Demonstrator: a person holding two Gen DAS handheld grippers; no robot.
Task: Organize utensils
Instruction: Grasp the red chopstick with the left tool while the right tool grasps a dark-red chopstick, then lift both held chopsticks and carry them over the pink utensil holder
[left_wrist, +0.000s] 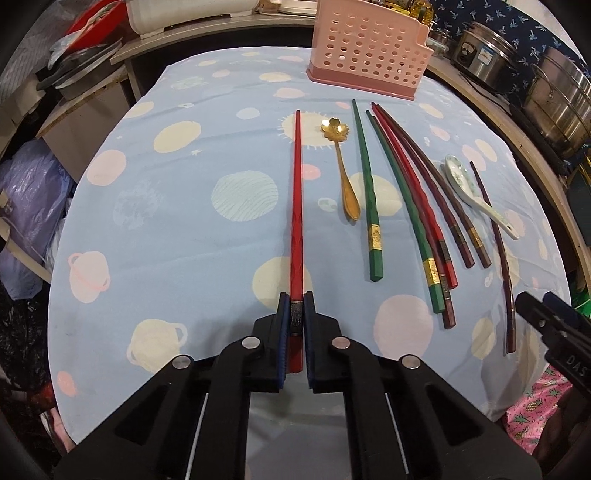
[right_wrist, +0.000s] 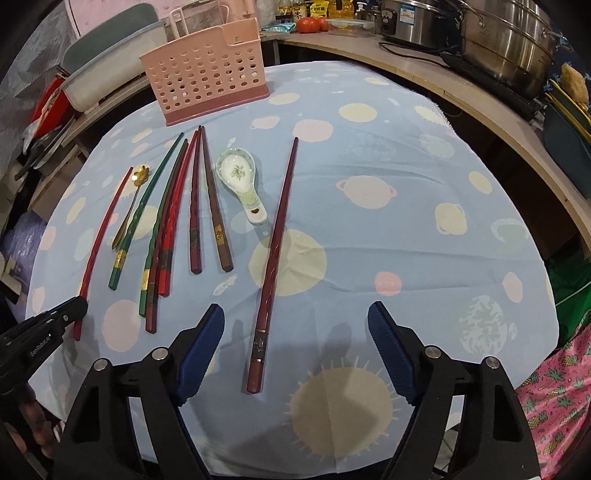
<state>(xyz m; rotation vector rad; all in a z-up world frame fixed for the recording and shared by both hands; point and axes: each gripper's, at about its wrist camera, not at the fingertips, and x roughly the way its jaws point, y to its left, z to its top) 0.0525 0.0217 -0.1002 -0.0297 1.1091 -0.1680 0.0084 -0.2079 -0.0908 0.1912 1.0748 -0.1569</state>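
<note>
My left gripper (left_wrist: 296, 301) is shut on the thick end of a red chopstick (left_wrist: 296, 206), which lies along the blue planet-print tablecloth (left_wrist: 177, 229); it also shows in the right wrist view (right_wrist: 98, 243). My right gripper (right_wrist: 295, 321) is open, its jaws on either side of the thick end of a dark maroon chopstick (right_wrist: 273, 266). Between the two lie a gold flower spoon (left_wrist: 341, 170), green, red and brown chopsticks (left_wrist: 406, 206) and a white ceramic spoon (right_wrist: 240, 181). A pink perforated utensil basket (left_wrist: 369, 48) stands at the far edge.
Steel pots (right_wrist: 509, 40) and a rice cooker (left_wrist: 480, 51) stand on the counter to the right. Tubs and clutter (left_wrist: 74, 62) are at the far left. A pink pineapple-print cloth (right_wrist: 554, 406) hangs at the near right.
</note>
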